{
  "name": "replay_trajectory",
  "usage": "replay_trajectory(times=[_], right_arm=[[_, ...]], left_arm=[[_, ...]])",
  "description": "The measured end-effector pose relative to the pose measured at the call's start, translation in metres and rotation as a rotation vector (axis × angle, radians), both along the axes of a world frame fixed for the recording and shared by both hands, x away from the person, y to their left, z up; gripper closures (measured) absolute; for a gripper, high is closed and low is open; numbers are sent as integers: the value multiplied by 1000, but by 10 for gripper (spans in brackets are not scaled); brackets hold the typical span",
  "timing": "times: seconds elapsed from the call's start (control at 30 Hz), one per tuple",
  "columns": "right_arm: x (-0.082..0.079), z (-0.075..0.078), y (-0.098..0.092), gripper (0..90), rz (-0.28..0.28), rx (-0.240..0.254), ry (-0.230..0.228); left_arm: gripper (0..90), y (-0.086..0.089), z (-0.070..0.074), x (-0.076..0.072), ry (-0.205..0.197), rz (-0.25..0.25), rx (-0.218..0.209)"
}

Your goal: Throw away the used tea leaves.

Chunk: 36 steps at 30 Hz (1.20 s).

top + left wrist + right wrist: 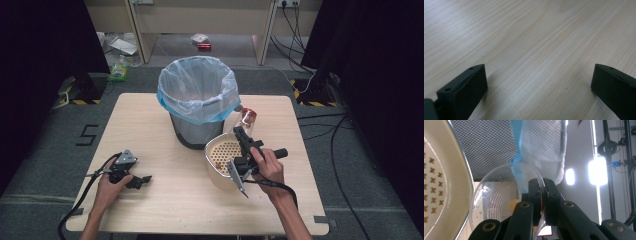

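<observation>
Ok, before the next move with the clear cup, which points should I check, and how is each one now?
1. Right gripper shut on the clear cup rim: ok.
2. Cup tipped beside the white strainer basket: ok.
3. Cup emptied: cannot tell; residue clings inside.
4. Bin liner open: ok.
5. Left gripper open, resting low over the table, away from the bin: ok.

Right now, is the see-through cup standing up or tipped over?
Tipped. The clear cup is pinched at its rim by the right gripper and held on its side, its mouth facing the strainer bowl.
</observation>
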State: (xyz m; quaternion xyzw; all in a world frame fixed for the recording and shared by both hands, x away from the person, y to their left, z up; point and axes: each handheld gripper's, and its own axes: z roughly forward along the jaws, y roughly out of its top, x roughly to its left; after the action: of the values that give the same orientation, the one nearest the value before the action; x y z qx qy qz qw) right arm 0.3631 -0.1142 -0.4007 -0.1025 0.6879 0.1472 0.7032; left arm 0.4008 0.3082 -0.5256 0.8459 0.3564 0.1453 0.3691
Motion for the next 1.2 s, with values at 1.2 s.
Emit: replay_trajectory(times=[1.2], right_arm=[[-1, 12, -8, 869, 8, 352, 154]], left_arm=[[0, 0, 0, 0, 1, 0, 0]])
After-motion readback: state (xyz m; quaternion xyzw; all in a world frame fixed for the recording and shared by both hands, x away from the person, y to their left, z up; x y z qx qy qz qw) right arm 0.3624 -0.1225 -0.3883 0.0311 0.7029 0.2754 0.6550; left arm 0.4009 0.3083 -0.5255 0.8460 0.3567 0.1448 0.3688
